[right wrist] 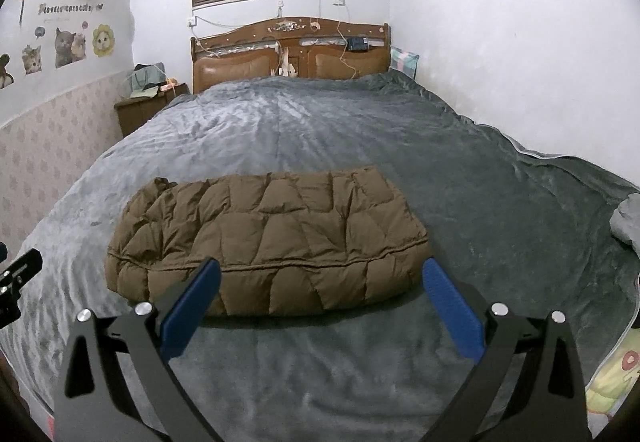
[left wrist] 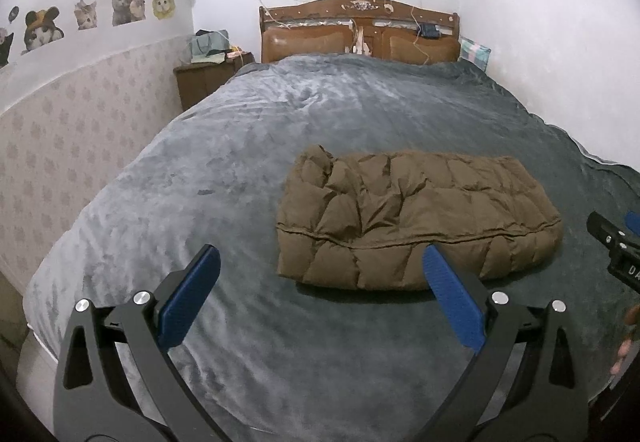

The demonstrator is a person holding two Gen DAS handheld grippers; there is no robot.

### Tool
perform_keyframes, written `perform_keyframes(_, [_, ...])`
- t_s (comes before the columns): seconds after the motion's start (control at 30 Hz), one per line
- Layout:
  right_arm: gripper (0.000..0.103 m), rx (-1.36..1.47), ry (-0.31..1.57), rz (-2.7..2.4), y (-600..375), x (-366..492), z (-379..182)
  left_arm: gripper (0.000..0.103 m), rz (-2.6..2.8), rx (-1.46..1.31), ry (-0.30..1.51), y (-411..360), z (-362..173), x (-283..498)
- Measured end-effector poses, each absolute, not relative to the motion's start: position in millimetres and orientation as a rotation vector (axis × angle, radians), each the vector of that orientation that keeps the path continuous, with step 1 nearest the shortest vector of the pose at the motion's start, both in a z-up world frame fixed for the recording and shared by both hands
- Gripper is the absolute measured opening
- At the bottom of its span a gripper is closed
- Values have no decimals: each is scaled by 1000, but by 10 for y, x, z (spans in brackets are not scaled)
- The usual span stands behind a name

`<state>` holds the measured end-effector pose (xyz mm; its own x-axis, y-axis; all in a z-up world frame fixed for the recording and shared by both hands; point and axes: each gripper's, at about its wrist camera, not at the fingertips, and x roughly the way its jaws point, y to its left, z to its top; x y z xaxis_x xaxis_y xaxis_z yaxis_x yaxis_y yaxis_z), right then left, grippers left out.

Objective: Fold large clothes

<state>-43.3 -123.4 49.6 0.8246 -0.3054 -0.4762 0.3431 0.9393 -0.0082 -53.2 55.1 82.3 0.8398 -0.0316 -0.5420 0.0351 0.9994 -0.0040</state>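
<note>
A brown quilted jacket [left wrist: 416,218] is seen already folded into a thick oblong bundle, lying on the grey bedspread [left wrist: 240,162] in the lower middle of the bed. In the left wrist view it sits right of centre, just beyond the tip of the right-hand blue finger; in the right wrist view the jacket [right wrist: 268,238] fills the centre, directly ahead of the tongs.

The left gripper [left wrist: 320,274] is held wide open with nothing between its fingers. The right gripper [right wrist: 320,282] is likewise spread open and empty, its fingertips framing the jacket's near edge without clearly touching it.

The bundle's long axis runs across the frame, left to right, parallel to the headboard [right wrist: 292,54]. A rumpled, bunched end points toward the left side of the frame; the smoother rounded end points right. The right gripper is judged nearer and better centred on the bundle; the left one stands off to its left.
</note>
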Motion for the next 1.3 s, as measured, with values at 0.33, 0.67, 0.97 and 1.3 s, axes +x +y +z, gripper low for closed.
perform_keyframes(0.33, [101, 65, 492, -357, -1257, -440, 517, 100, -29, 16, 580, 496, 820, -541])
perform_keyframes(0.67, [101, 57, 497, -358, -1311, -427, 520, 100, -24, 20, 572, 432, 832, -573])
perform_keyframes(0.97, [101, 53, 501, -361, -1337, -419, 520, 100, -21, 28, 569, 438, 837, -554])
perform_keyframes(1.3, [101, 56, 506, -364, -1366, -417, 523, 100, -22, 42, 579, 385, 859, -547])
